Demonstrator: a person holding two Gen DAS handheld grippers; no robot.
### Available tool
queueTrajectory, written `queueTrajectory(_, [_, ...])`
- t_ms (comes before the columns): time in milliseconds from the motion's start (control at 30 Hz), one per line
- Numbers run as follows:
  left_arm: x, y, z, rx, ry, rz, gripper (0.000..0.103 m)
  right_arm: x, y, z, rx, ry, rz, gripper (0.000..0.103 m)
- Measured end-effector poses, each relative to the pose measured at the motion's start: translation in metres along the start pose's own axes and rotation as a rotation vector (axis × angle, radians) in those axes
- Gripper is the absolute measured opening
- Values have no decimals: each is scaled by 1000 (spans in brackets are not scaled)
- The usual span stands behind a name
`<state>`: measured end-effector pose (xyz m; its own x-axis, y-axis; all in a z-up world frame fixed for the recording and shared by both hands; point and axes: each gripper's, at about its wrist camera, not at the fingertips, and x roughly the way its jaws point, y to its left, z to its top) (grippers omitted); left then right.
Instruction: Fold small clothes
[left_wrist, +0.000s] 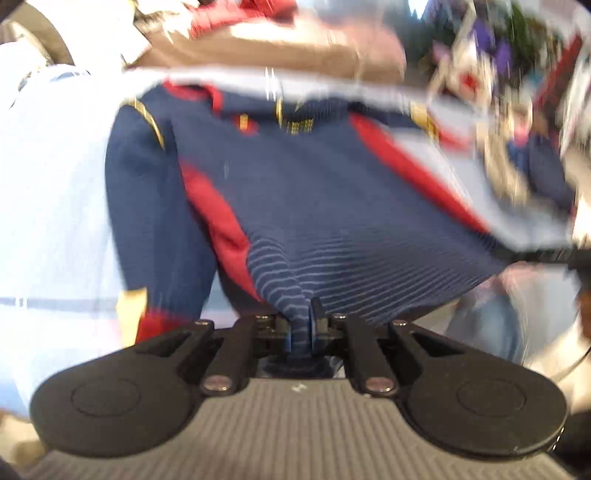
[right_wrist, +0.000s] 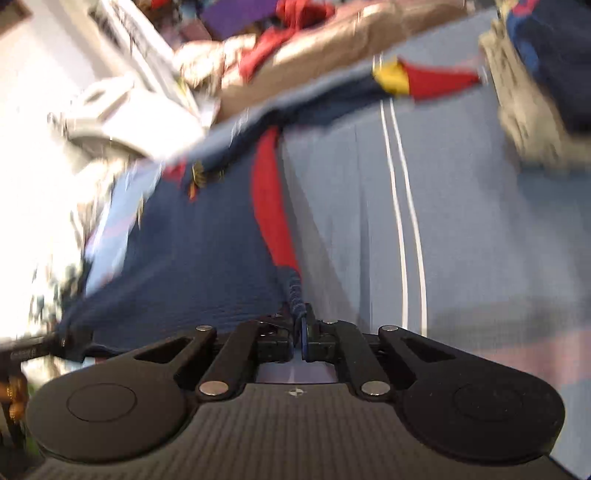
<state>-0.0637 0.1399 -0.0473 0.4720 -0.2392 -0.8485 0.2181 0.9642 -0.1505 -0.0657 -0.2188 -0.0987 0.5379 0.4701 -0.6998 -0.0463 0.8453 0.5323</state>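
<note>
A small navy jersey (left_wrist: 314, 199) with thin pale stripes, red side panels and yellow trim hangs stretched above a light blue cloth. My left gripper (left_wrist: 301, 325) is shut on a bunched fold of its bottom hem. In the right wrist view the same jersey (right_wrist: 192, 251) runs away to the left, its red side panel (right_wrist: 269, 206) leading into my right gripper (right_wrist: 299, 325), which is shut on the hem's other corner. One sleeve with a red and yellow cuff (right_wrist: 424, 79) trails out at the top right. Both views are blurred by motion.
A light blue cloth (right_wrist: 480, 229) with two white stripes covers the surface under the jersey. A tan padded heap (left_wrist: 266, 44) with red fabric lies behind. A beige basket (right_wrist: 532, 110) holding dark clothes stands at the far right. White bedding (left_wrist: 48, 184) is on the left.
</note>
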Motion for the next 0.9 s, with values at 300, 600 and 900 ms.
queueTrajectory(300, [12,21,-34,-49,157,110,68,0,8,-63,71,89,-20,48])
queueTrajectory(600, [-17,23,39,75,-112,243,102,14,87,49,-537,-126,-8,102])
queueTrajectory(900, [29,29,52,95,-72,348,103,167,183,102,-1020,7,92,101])
